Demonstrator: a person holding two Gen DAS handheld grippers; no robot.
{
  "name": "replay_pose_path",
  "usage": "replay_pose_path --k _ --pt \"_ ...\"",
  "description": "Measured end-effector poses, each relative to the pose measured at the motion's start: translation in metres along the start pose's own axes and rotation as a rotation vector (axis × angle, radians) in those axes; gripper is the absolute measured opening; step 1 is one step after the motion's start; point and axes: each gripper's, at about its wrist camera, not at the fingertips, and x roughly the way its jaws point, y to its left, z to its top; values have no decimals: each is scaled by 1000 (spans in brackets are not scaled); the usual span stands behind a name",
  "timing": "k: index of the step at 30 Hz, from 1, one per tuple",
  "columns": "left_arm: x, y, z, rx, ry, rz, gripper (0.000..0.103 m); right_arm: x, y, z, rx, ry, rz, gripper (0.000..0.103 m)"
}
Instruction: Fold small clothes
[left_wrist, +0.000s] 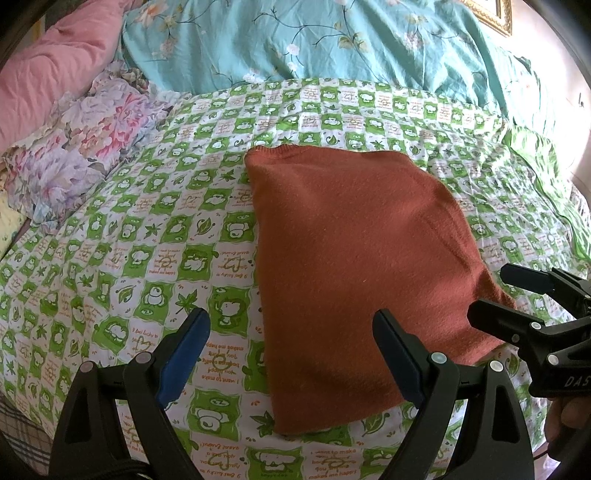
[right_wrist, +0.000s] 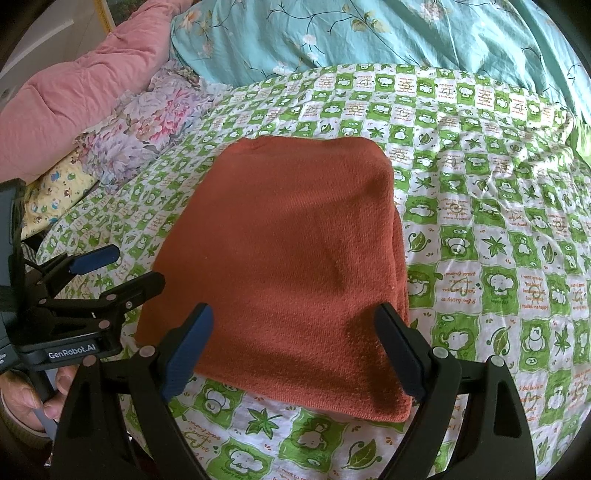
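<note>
A rust-orange knit garment (left_wrist: 354, 266) (right_wrist: 288, 258) lies folded into a neat rectangle on the green-and-white checked sheet (left_wrist: 140, 236) (right_wrist: 480, 229). My left gripper (left_wrist: 291, 315) hovers open over the garment's near left corner, with nothing between its blue pads (left_wrist: 184, 354). Seen in the right wrist view, the left gripper (right_wrist: 135, 267) sits just off the garment's left edge. My right gripper (right_wrist: 294, 310) stands open above the garment's near edge and grips nothing. In the left wrist view the right gripper (left_wrist: 496, 293) is by the garment's right edge.
A teal floral duvet (left_wrist: 314, 40) (right_wrist: 388, 33) lies bunched along the back. At the back left are a pink quilt (left_wrist: 55, 70) (right_wrist: 81, 88) and a floral pillow (left_wrist: 85, 147) (right_wrist: 147, 125). A yellow cartoon-print pillow (right_wrist: 55, 195) lies at the left. A hand (right_wrist: 22, 398) holds the left gripper's handle.
</note>
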Motion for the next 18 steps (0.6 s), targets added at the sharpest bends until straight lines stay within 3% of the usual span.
replay_pose_path --k 18 --pt "-2 -3 6 4 -11 -3 90 -1 0 2 3 -4 1 89"
